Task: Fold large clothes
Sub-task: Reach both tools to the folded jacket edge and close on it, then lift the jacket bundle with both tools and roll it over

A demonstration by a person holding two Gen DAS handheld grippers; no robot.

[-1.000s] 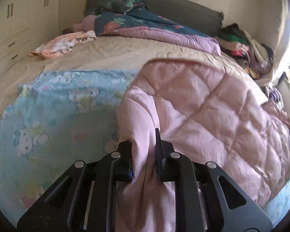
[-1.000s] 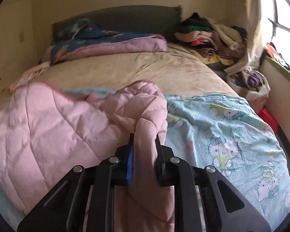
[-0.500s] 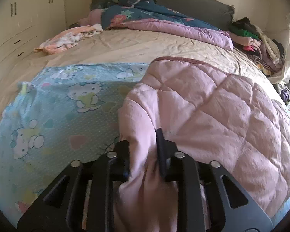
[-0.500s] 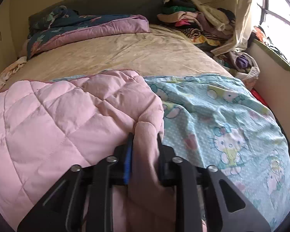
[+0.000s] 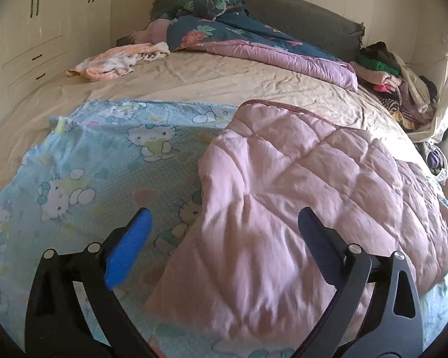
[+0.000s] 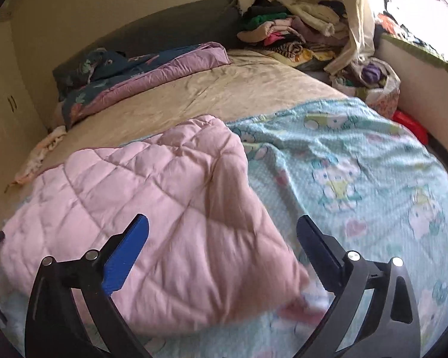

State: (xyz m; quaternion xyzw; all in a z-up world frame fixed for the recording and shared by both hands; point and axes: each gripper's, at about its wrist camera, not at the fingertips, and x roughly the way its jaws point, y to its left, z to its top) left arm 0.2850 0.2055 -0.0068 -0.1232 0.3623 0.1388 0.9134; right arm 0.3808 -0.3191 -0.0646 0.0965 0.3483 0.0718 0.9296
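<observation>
A pink quilted garment (image 5: 298, 197) lies folded on a light blue cartoon-print sheet (image 5: 83, 167) on the bed. My left gripper (image 5: 224, 229) is open, its fingers spread above the garment's near left corner and holding nothing. In the right wrist view the same pink garment (image 6: 170, 205) lies on the blue sheet (image 6: 358, 173). My right gripper (image 6: 222, 232) is open above the garment's near right corner and holds nothing. Its corner there looks blurred.
A beige bed sheet (image 5: 224, 86) stretches behind. A purple and dark floral duvet (image 5: 254, 44) lies by the grey headboard (image 5: 298, 18). A small peach cloth (image 5: 119, 59) lies at the far left. A clothes pile (image 6: 289, 29) sits at the far right. White cupboards (image 5: 30, 29) stand left.
Both grippers were shut on the pink garment's corners; both have opened and let it drop flat onto the blue sheet.
</observation>
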